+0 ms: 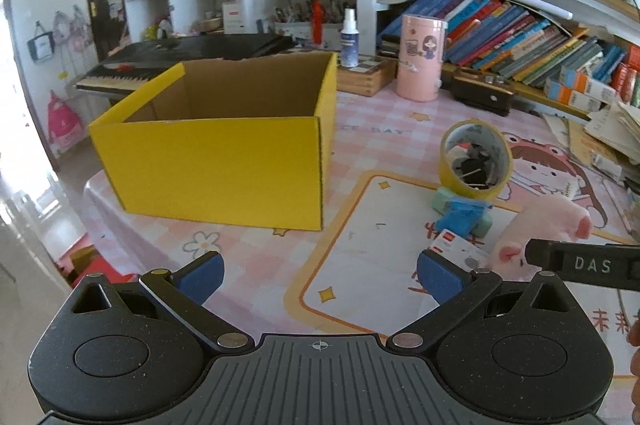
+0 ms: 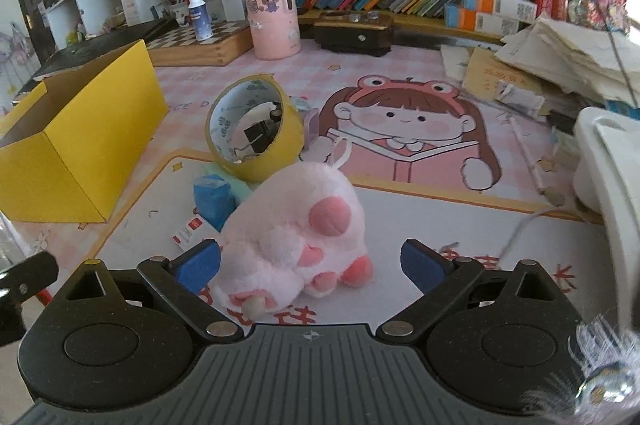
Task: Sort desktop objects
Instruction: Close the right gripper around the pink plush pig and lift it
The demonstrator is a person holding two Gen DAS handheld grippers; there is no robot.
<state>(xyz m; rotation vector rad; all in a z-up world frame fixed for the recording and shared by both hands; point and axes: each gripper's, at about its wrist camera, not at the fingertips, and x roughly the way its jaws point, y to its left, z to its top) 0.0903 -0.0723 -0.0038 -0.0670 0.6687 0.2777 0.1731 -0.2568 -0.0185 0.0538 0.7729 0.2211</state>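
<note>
Plush toy point(image 2: 296, 229) half-hidden by right gripper point(image 2: 310, 263), released | tape roll point(image 2: 252, 129) beyond plush, clips inside | yellow box point(image 1: 224, 141) floor unseen | left gripper point(image 1: 320, 277) released

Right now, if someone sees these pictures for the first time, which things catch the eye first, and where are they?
The yellow box, open on top, stands at the desk's left. A pink plush paw lies between the open right tongs. Behind it a yellow tape roll stands tilted, binder clips inside.

Bright daylight glares from the left; fisheye edges bend
</note>
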